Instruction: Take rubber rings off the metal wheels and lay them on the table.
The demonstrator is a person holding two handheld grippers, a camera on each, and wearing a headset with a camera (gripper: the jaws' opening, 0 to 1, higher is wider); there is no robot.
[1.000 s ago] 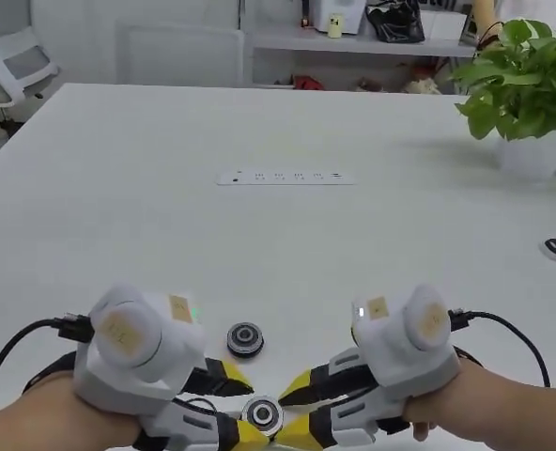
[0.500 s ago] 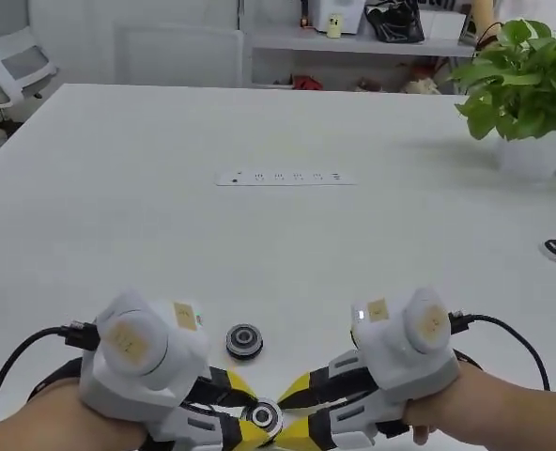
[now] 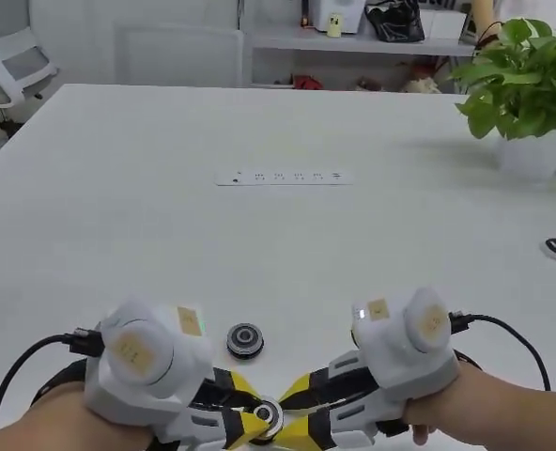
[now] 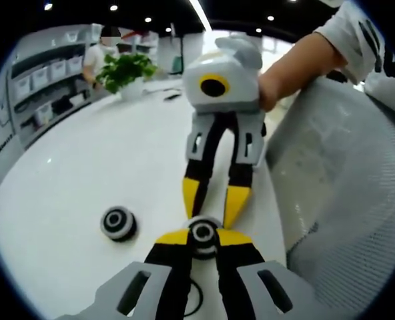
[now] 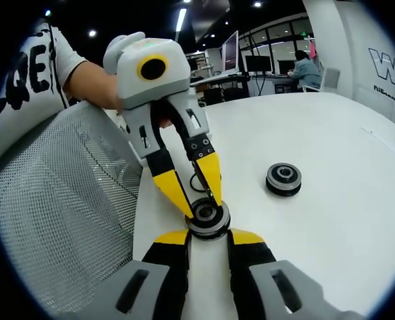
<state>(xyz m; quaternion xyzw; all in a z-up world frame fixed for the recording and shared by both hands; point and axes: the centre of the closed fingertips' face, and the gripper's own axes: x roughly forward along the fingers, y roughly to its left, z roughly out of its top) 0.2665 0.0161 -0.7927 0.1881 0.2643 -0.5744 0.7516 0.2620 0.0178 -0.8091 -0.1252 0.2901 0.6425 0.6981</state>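
The left gripper [image 4: 203, 239] and right gripper [image 5: 207, 235] both pinch one wheel [image 3: 266, 414] at the table's [image 3: 278, 244] near edge, just beside a second wheel [image 3: 245, 340]; an uneven pull could drop it off.

Large "W" on the white wall [image 5: 384, 63]; cut-off dark letters, unreadable, on the shirt [image 5: 25, 80]

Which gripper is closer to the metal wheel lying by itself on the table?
Left. The lone wheel lies just beside the left gripper; the right gripper is on the far side of the gripped wheel.
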